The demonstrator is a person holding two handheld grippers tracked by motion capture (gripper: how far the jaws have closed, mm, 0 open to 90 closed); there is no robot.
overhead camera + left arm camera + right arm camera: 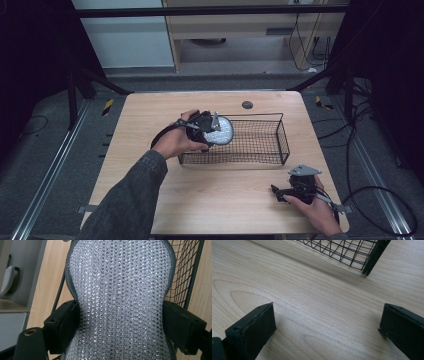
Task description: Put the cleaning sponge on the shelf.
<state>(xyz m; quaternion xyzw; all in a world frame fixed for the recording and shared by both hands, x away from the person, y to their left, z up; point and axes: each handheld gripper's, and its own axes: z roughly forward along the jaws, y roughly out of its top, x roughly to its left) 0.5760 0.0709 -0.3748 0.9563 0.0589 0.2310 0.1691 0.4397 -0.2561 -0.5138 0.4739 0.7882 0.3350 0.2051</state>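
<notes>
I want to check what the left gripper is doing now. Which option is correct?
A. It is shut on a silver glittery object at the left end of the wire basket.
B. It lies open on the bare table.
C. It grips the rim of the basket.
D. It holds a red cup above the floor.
A: in the left gripper view the left gripper has both jaws pressed against the sides of the silver glittery object, and the high view shows it at the left end of the wire basket.

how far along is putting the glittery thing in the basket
Done: the left claw is shut on the glittery pad and holds it at the wire basket's left end. In hand: carrying it in. Left: letting go, since the pad isn't released yet. The right claw rests open on the table, holding nothing.
</notes>
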